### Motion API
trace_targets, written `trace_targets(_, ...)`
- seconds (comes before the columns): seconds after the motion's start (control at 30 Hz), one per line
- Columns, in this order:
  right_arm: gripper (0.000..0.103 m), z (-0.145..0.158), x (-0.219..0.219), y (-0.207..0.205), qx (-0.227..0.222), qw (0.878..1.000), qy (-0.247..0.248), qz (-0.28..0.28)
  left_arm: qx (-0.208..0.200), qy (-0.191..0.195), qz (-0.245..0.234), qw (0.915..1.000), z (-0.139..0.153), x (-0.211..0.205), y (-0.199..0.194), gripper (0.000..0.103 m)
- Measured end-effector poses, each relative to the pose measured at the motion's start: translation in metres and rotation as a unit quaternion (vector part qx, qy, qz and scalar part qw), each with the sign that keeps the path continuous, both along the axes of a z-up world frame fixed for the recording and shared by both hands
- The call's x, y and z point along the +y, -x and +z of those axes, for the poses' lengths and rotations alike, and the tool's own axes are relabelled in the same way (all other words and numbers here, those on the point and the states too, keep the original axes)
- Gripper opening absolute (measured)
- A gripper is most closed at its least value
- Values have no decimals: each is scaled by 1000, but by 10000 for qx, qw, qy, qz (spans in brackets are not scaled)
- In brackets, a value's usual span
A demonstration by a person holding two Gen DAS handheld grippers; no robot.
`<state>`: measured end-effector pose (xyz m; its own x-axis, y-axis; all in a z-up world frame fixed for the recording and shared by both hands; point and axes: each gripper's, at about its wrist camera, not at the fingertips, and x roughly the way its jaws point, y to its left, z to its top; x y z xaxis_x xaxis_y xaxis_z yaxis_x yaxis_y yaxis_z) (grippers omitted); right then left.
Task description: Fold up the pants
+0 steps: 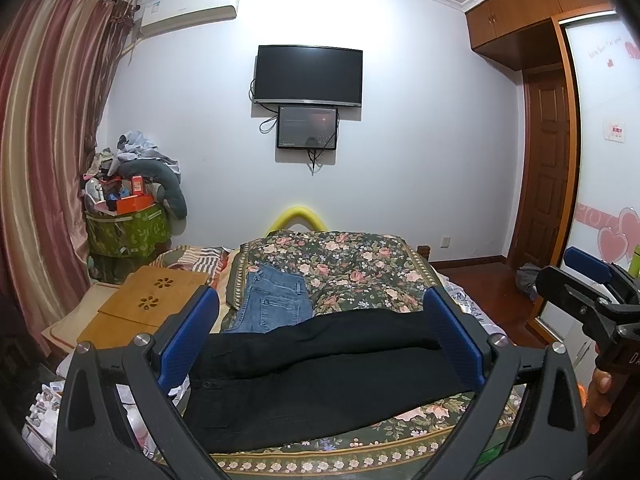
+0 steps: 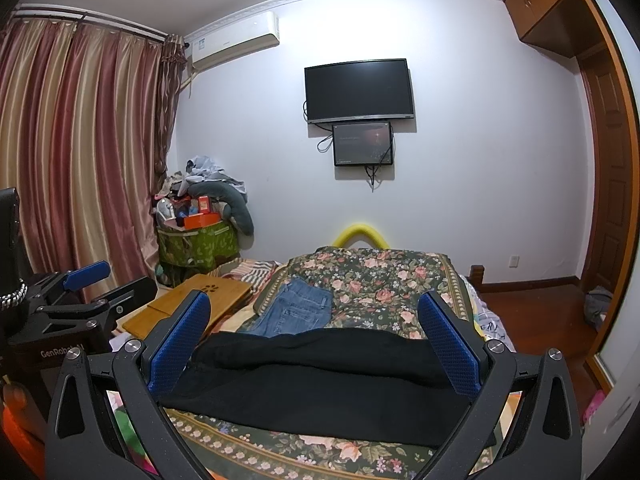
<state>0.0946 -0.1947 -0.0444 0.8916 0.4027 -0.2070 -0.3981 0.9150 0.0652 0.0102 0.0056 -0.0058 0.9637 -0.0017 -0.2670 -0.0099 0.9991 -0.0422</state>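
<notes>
The black pants (image 1: 320, 372) lay crosswise on the near part of the bed, spread over the floral quilt (image 1: 352, 272), with a long fold ridge running along their length. Just beyond them, toward the far left of the quilt, sat the folded jeans (image 1: 272, 304), touching the black pants' far edge in the left wrist view.

The left gripper (image 1: 320, 336) hung over the pants with its blue pads spread wide, nothing between them. Same story on the right gripper (image 2: 316, 344): fingers wide apart, gripping nothing, poised above the black cloth. Whether either one touched the fabric, I couldn't tell.

Off to the left of the quilt was a wooden lap desk (image 1: 152, 304), flat on the bed. Beyond it, in the corner, stood a green bag (image 1: 128, 232) piled high with clutter, beside the striped curtain (image 1: 44, 152). On the far wall hung a dark TV (image 1: 309, 75) with a smaller screen (image 1: 307, 128) right below, and an air conditioner (image 1: 188, 12) up near the ceiling.
</notes>
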Motion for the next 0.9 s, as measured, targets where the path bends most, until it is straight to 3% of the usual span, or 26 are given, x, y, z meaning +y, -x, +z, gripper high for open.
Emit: trace_targets(0.9, 103, -3, 2, -8, 81, 10000, 21, 12, 31, 59, 11, 10000, -1, 6, -4, 103)
